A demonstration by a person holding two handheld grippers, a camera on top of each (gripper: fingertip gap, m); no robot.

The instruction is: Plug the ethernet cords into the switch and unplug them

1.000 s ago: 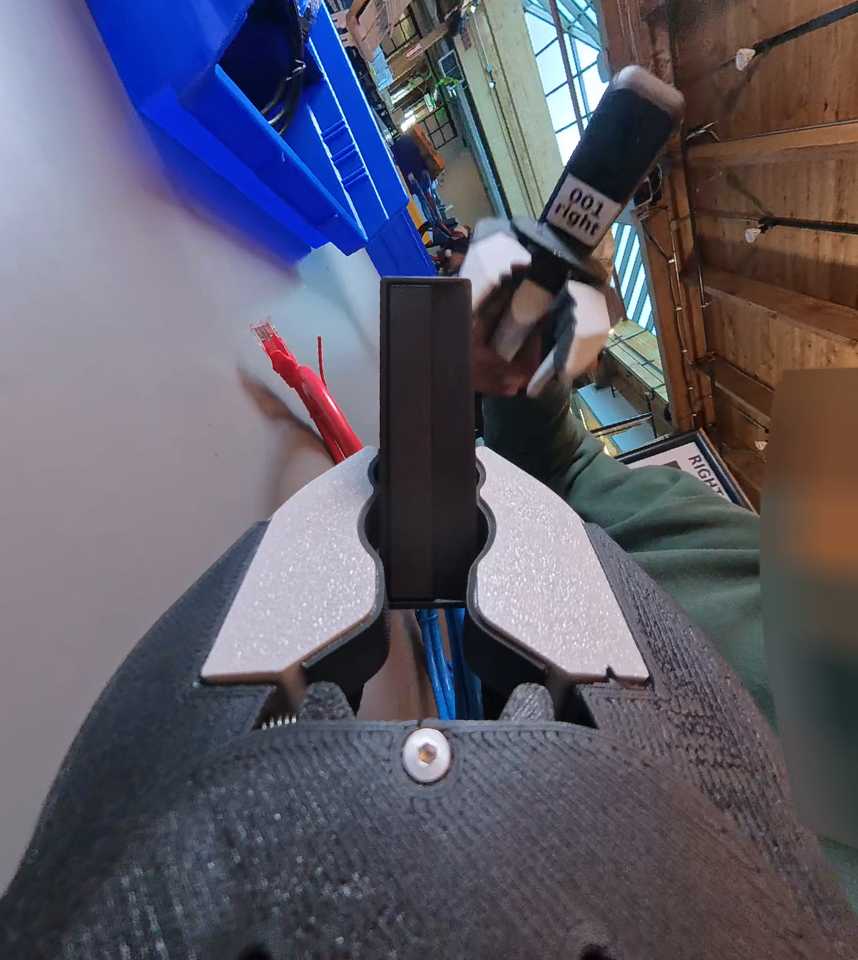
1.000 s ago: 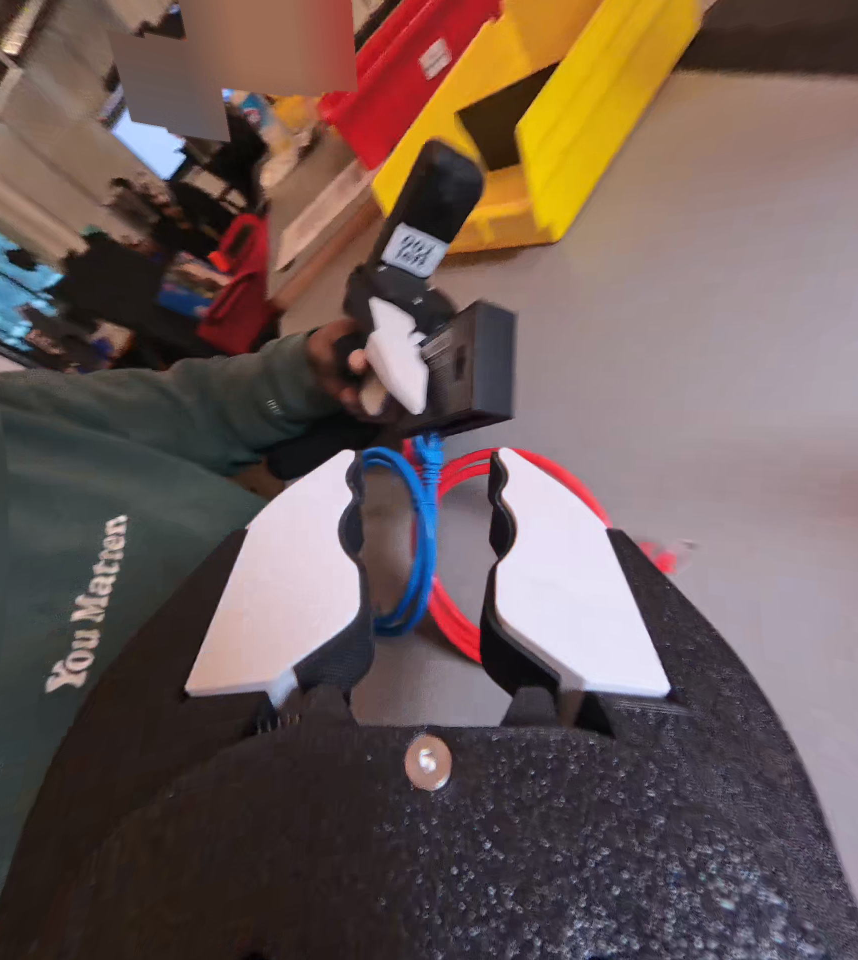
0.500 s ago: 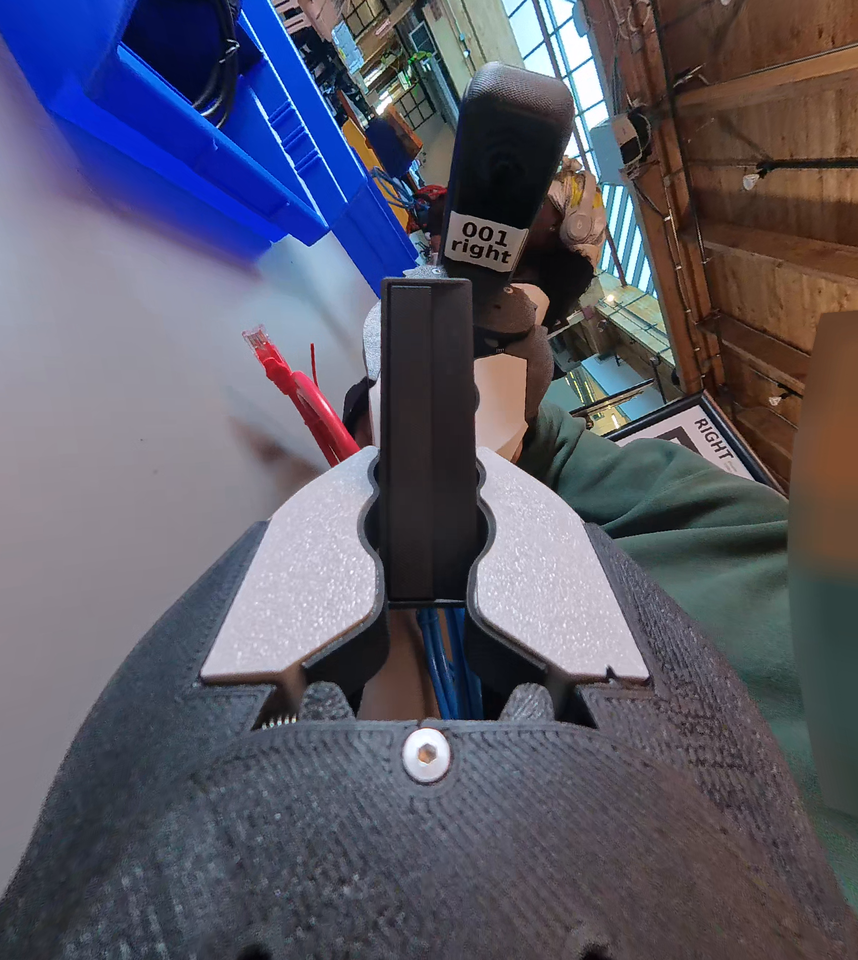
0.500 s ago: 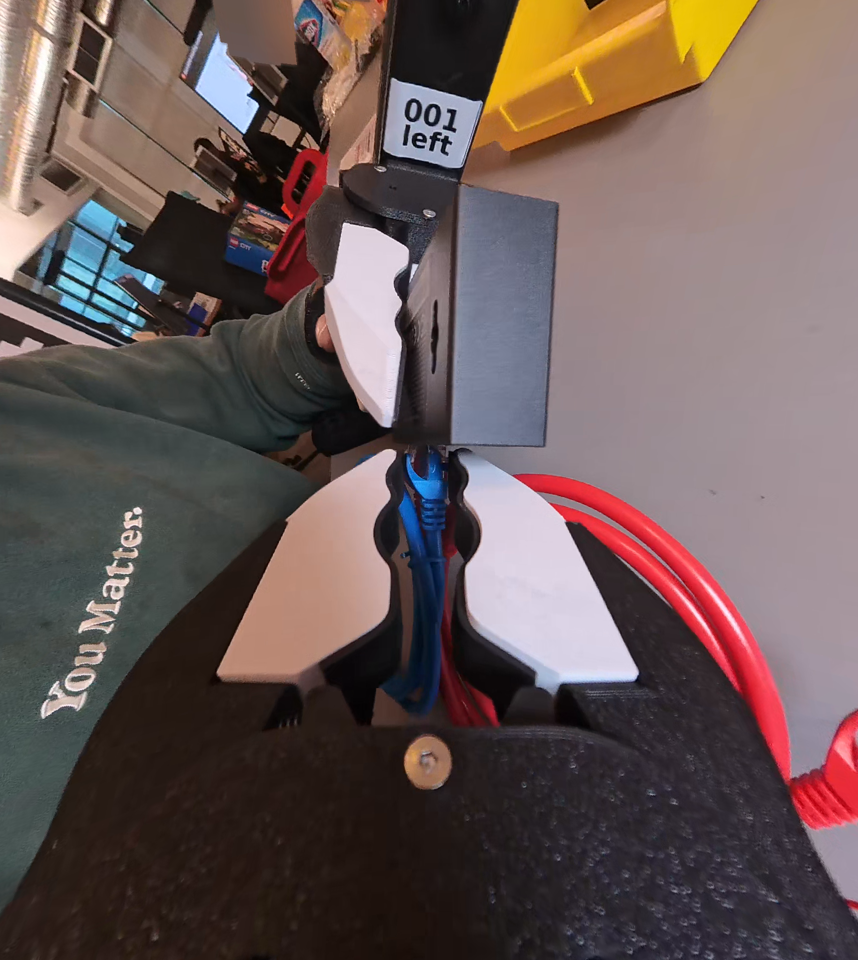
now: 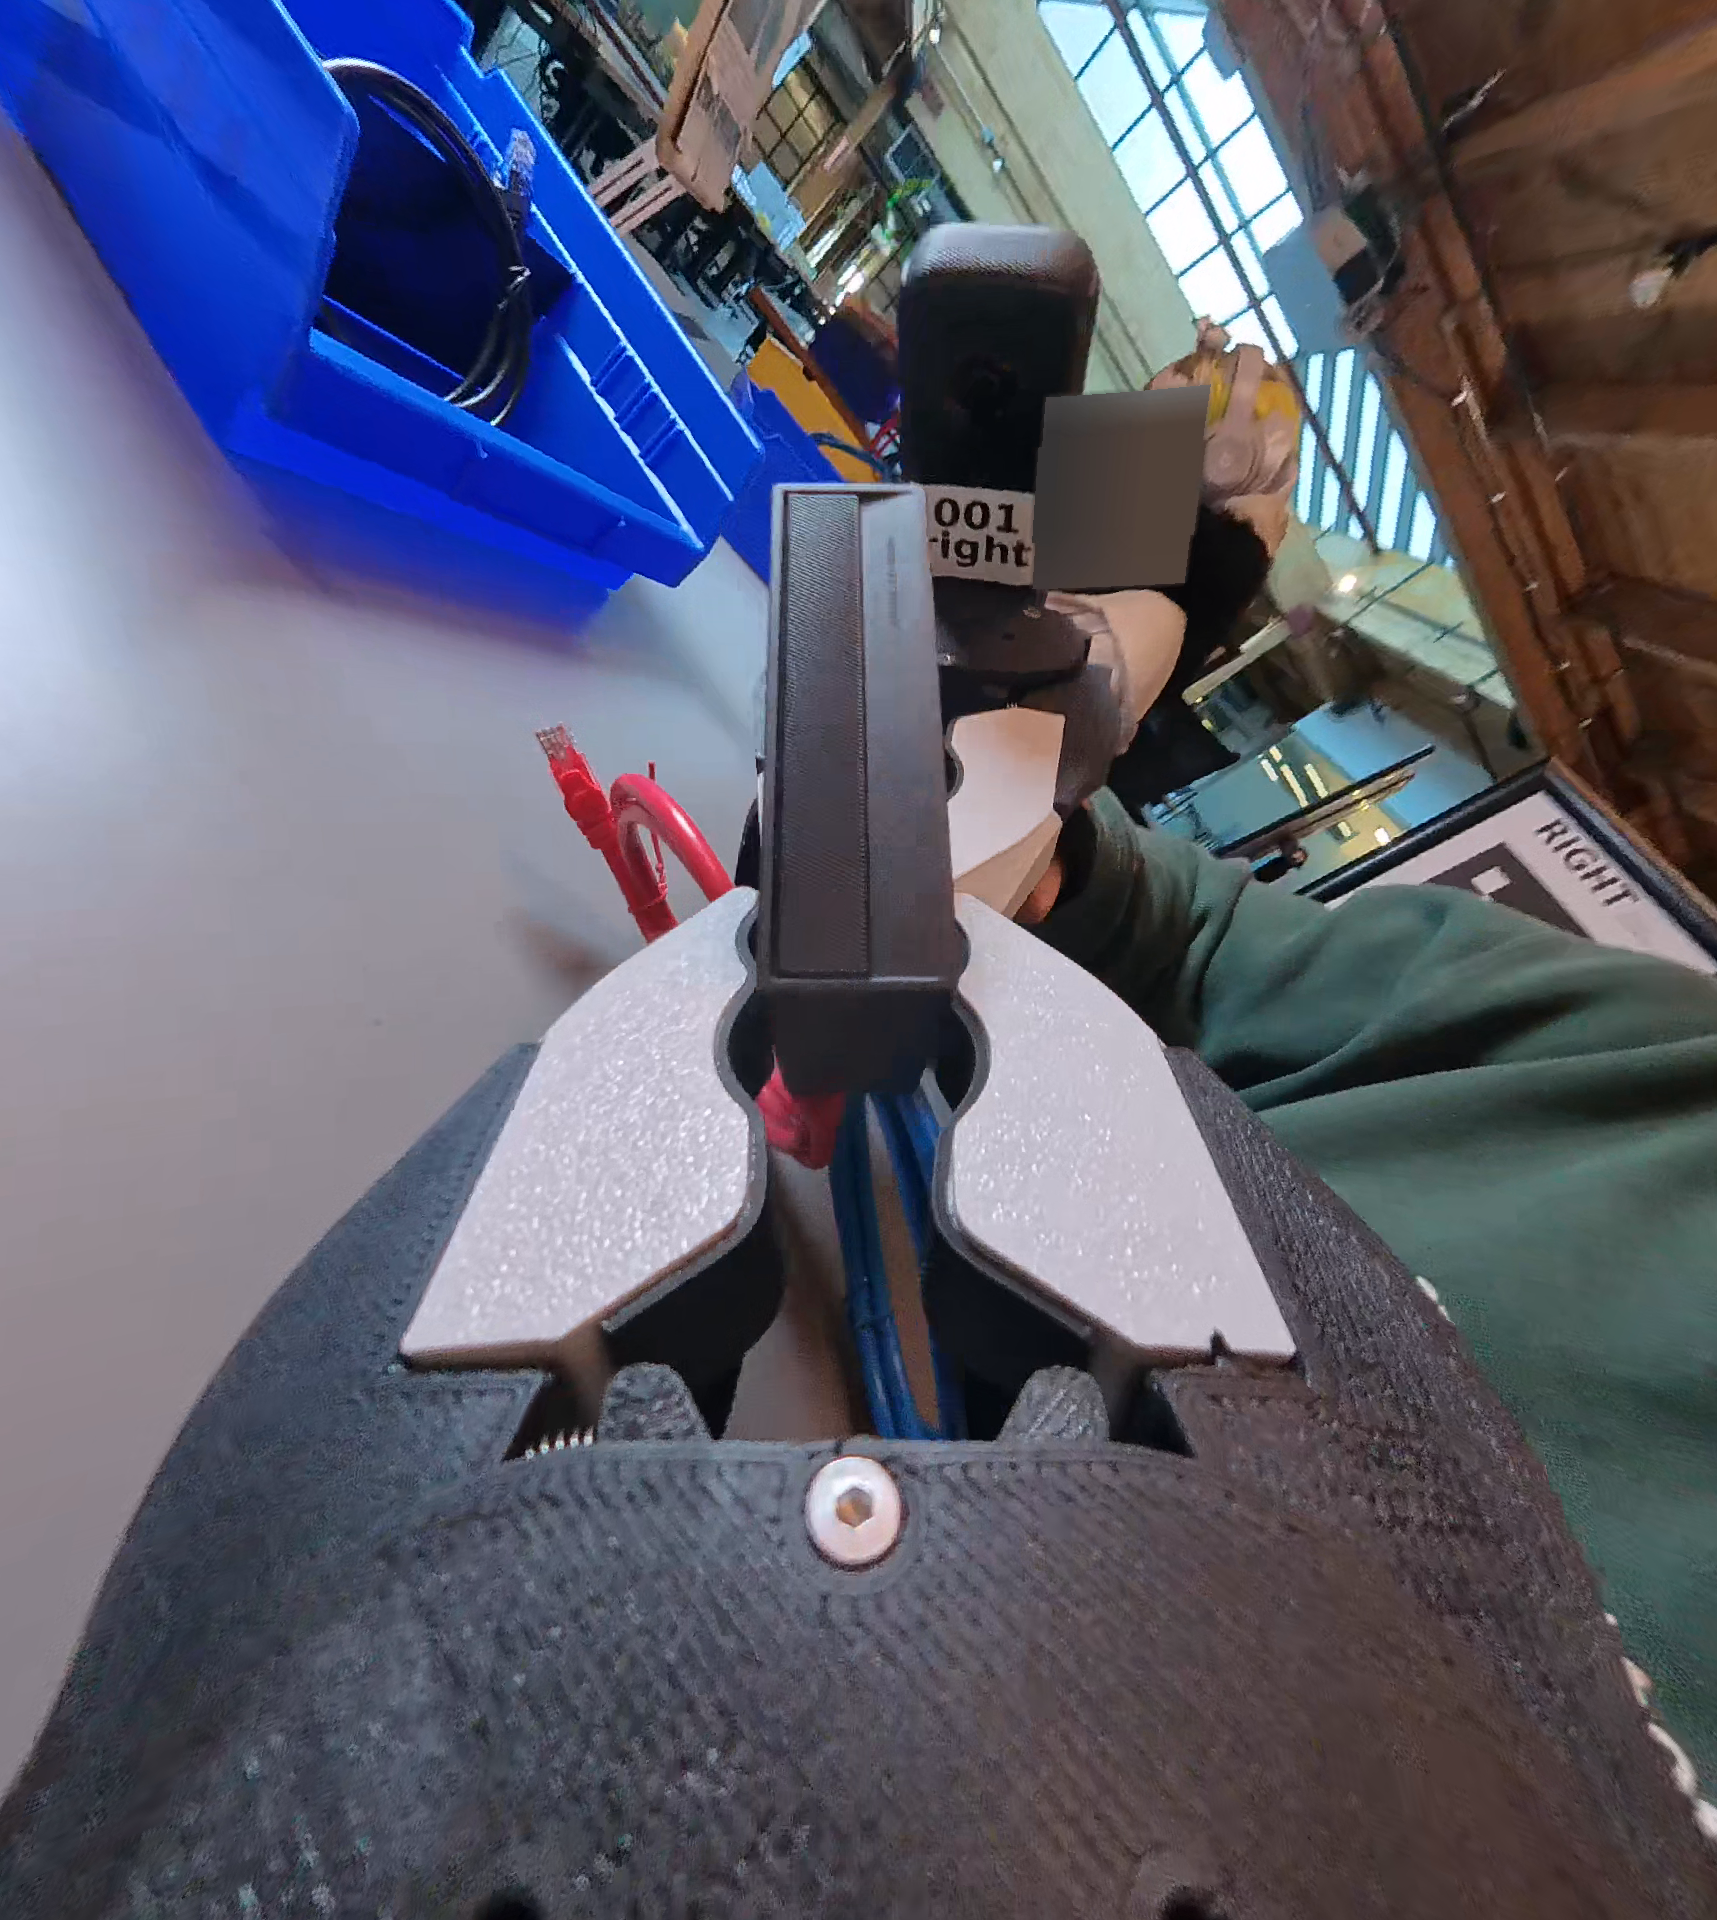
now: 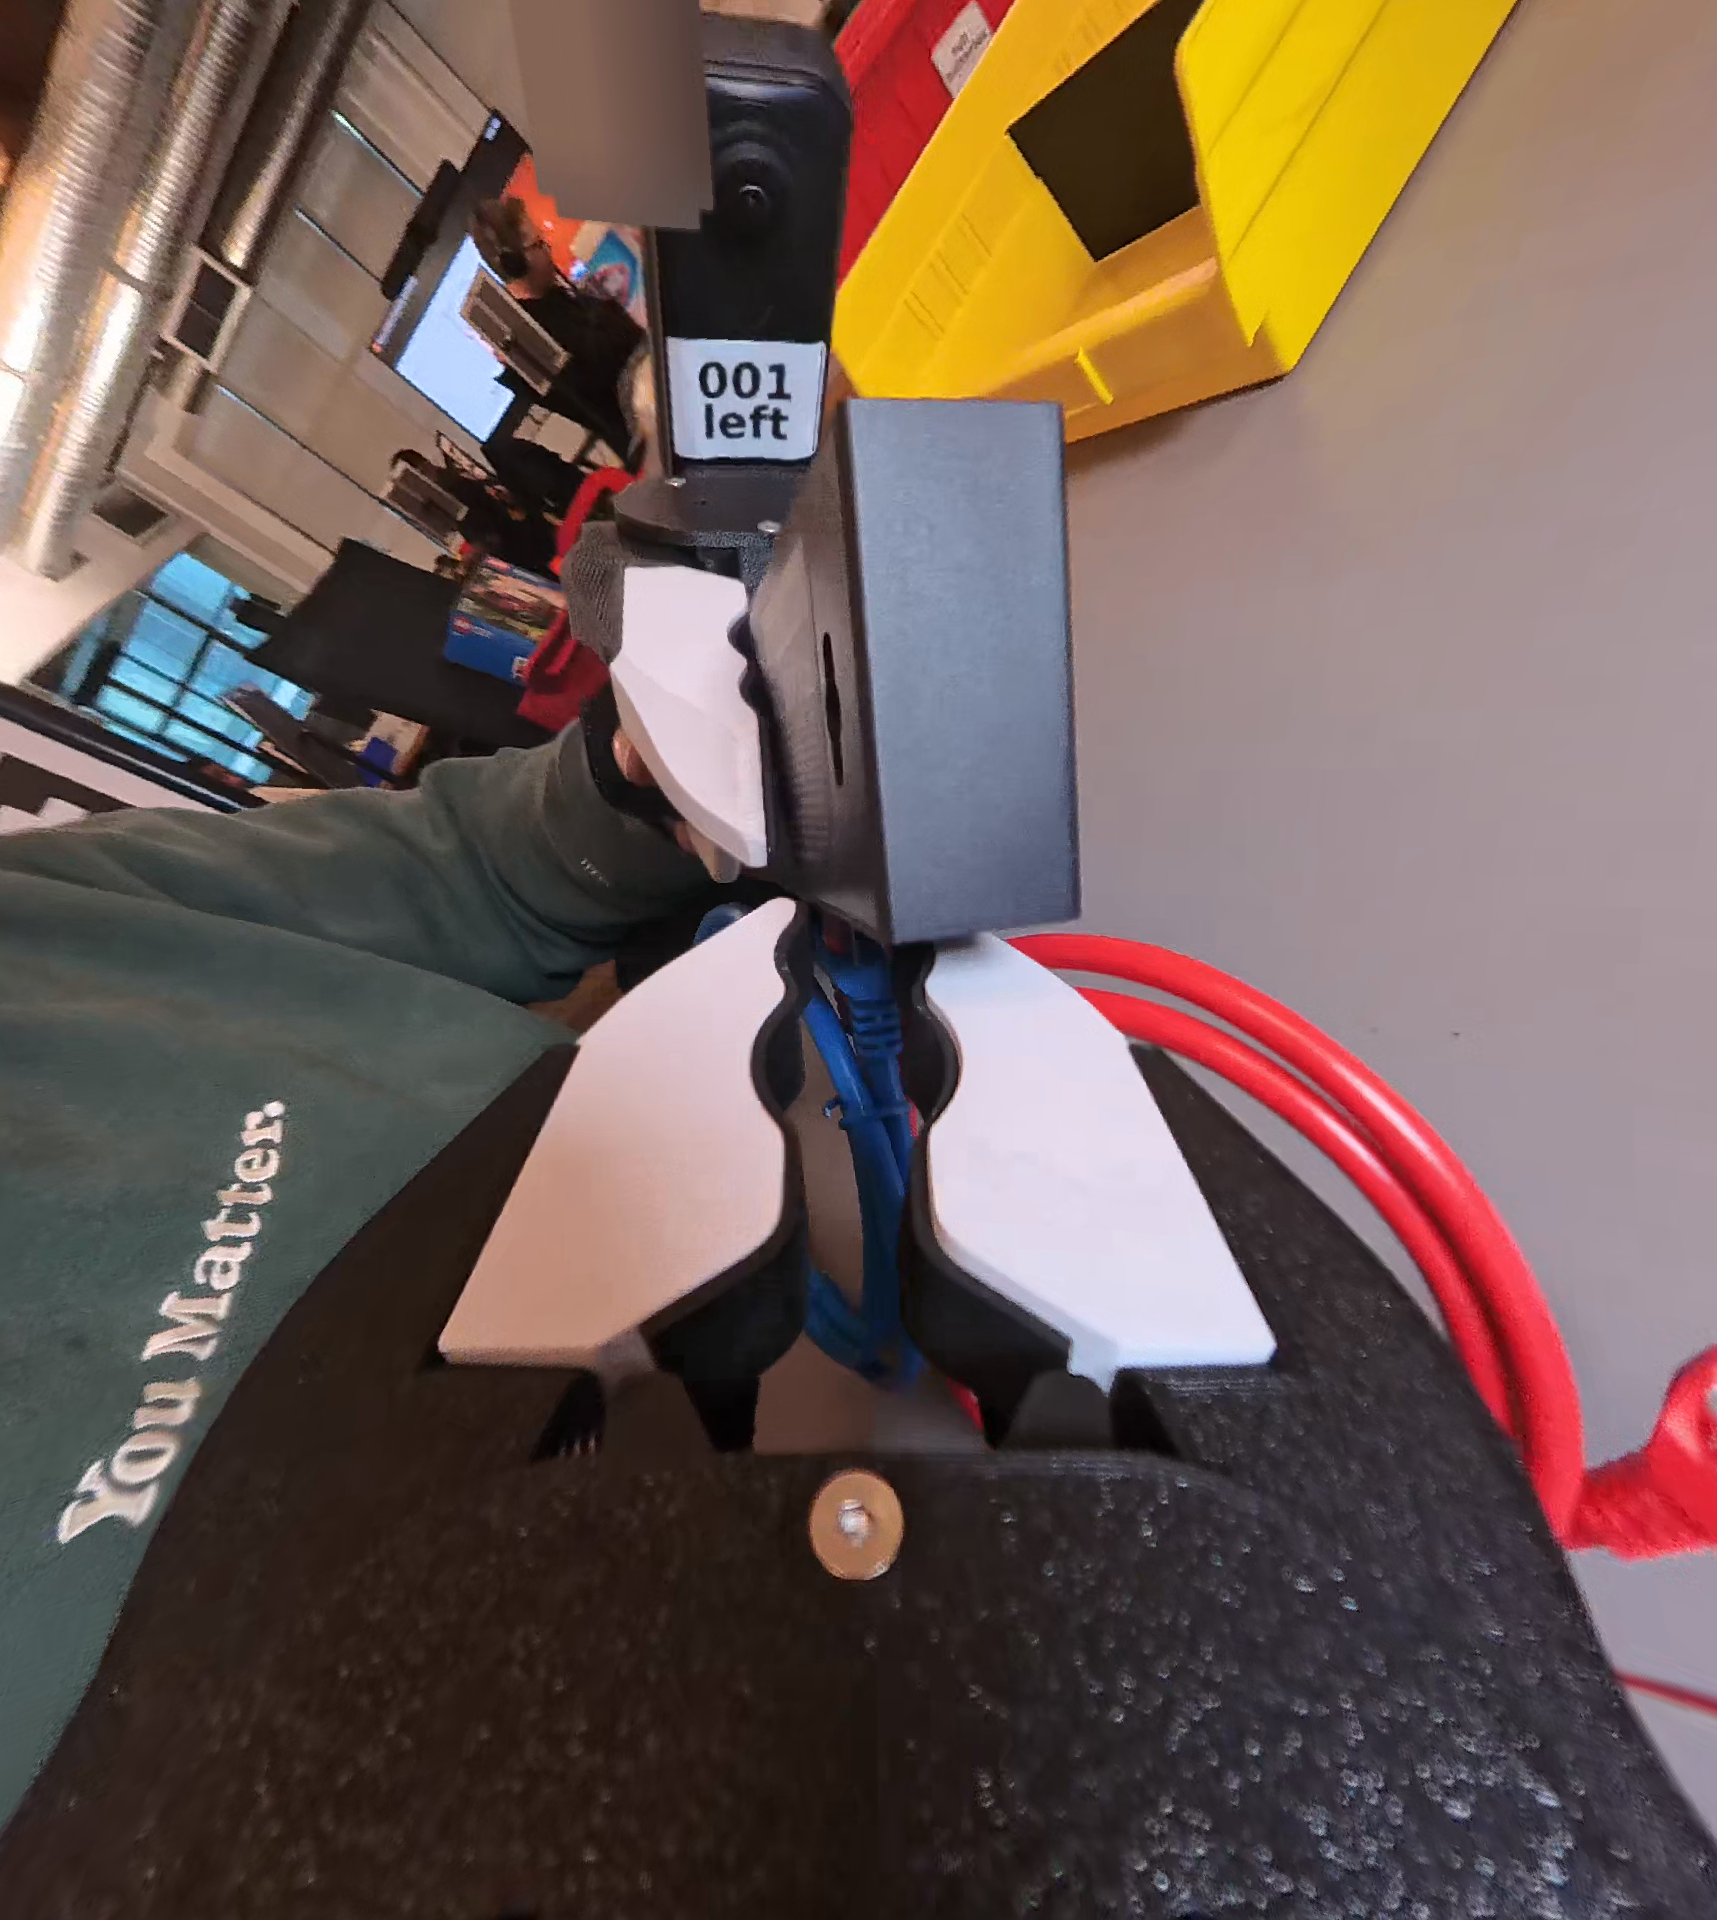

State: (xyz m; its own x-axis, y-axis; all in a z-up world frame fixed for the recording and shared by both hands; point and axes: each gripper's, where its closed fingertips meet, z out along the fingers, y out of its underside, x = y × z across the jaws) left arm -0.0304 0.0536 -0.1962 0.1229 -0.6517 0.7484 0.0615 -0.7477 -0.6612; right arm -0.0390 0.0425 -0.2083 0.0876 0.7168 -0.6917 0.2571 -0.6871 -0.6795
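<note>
My left gripper point(image 5: 854, 935) is shut on the black switch point(image 5: 854, 748) and holds it on edge above the grey table, port face toward the camera. A red plug point(image 5: 802, 1122) and blue cords point(image 5: 885, 1247) hang at that face. In the right wrist view, my right gripper point(image 6: 864, 966) is shut on a blue cord plug point(image 6: 869, 1023) whose tip meets the underside of the switch point(image 6: 968, 675). The left gripper point(image 6: 719, 727) clamps the switch's side there. The red cord point(image 6: 1405, 1143) loops to the right, with its free plug point(image 6: 1706, 1475) loose.
Blue bins point(image 5: 366, 312), one holding a black cable, stand at the table's far left. A yellow bin point(image 6: 1145, 208) and a red bin point(image 6: 916, 62) stand at the other side. A person's green sleeve point(image 5: 1456, 1091) lies close to both grippers. The red cord's free plug point(image 5: 573, 769) rests on the table. My left and right fingertips are right by each other.
My right gripper was open and away from the switch; it moved in under it and shut on the blue plug. The switch tilted slightly, and a red plug now shows under it.
</note>
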